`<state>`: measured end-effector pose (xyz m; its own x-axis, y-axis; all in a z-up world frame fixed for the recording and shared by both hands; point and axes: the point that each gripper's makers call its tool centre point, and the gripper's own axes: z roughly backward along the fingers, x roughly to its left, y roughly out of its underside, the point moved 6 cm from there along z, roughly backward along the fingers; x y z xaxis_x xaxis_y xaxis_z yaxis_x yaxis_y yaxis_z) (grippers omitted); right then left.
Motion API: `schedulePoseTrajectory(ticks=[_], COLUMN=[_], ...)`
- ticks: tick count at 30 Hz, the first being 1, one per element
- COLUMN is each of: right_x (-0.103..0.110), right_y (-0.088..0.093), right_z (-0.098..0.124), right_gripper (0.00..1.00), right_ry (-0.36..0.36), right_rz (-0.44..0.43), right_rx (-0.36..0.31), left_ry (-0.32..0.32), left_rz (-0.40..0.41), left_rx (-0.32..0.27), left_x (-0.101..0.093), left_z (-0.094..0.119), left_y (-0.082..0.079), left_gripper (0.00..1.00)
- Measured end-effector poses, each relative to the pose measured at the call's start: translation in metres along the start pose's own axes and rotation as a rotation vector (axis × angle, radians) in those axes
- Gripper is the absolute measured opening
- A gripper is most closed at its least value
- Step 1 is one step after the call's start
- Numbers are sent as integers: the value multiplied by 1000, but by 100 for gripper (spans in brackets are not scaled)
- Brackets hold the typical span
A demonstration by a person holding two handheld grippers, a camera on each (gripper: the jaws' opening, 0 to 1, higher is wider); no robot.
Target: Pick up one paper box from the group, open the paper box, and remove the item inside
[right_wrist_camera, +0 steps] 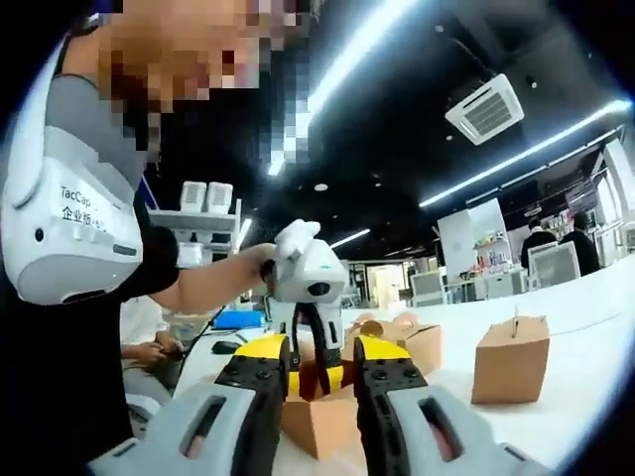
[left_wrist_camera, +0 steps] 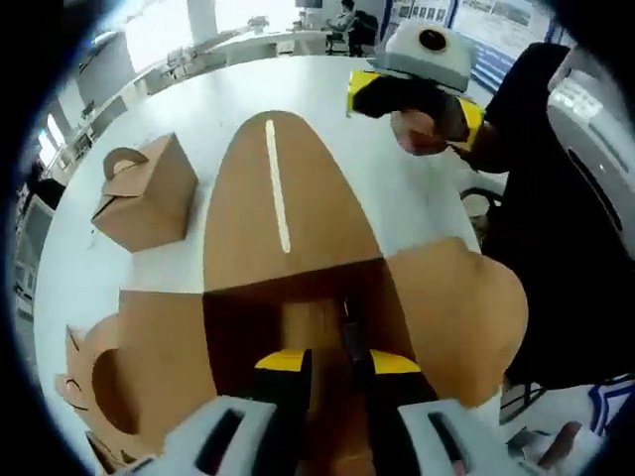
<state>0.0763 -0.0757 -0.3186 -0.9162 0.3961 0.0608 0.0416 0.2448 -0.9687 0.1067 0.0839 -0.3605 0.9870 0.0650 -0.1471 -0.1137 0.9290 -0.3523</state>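
On the white table (left_wrist_camera: 298, 89), the opened paper box (left_wrist_camera: 298, 248) sits at twelve o'clock of the left gripper (left_wrist_camera: 337, 372), jaws nearly closed inside it, grip unclear; the right gripper (right_wrist_camera: 322, 372), slightly parted, empty.

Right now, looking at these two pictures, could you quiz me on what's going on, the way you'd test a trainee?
1. True or false: the flaps of the paper box nearest the left gripper view's camera are all folded shut.
2. Which gripper reaches down into that box? A) the left gripper B) the right gripper C) both
3. What colour is the table that the boxes stand on?

Key: 1 false, the flaps are spread open. 2 A; the right gripper is held up away from the box. 3 white.
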Motion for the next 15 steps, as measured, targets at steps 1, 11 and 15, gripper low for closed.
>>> schedulePoseTrajectory(ticks=[1, 11, 15], right_x=[-2, -10, -14], right_y=[1, 3, 4], right_z=[1, 7, 8], right_gripper=[27, 27, 26], right_ry=[5, 18, 28], right_rz=[-2, -10, -22], right_rx=[1, 4, 7], left_ry=[48, 82, 74], left_rz=[3, -9, -23], left_rx=[9, 75, 131], left_x=[-2, 1, 1], left_z=[-5, -25, -36], left_y=[-1, -2, 3], left_gripper=[24, 25, 25])
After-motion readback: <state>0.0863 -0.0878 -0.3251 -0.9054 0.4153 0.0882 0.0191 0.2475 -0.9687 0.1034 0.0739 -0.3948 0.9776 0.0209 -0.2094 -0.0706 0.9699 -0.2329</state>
